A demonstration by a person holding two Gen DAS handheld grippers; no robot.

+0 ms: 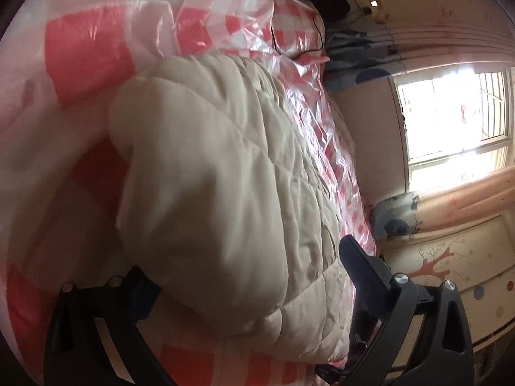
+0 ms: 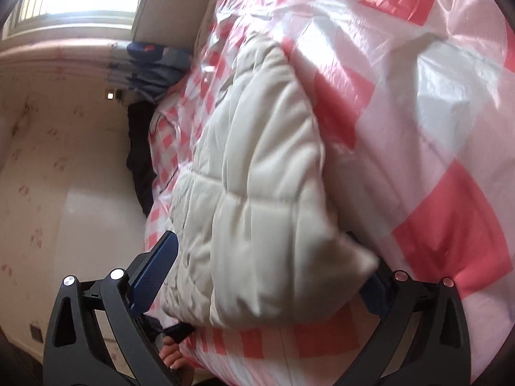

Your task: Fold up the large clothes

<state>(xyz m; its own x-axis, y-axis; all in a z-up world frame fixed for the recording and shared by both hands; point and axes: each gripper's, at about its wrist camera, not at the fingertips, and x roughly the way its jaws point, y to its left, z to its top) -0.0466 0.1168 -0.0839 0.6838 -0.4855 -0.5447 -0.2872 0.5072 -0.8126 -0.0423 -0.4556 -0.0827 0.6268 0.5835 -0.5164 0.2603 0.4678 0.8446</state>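
Two handheld tongs straddle the near end of a cream quilted coat: the left gripper (image 1: 248, 276), at the bottom of its frame, stands wide with the padded edge bulging between its fingers, and the right gripper (image 2: 273, 273), low in its frame, is equally wide around a corner of the same coat (image 2: 257, 160). Neither visibly pinches the fabric. The coat runs up the centre of both frames over a red-and-white checked plastic sheet (image 1: 87, 51), window (image 1: 457, 119) at right. A clean fold likely calls for both closing on the outer layer at matching heights, then lifting together so the slippery sheet stays down.
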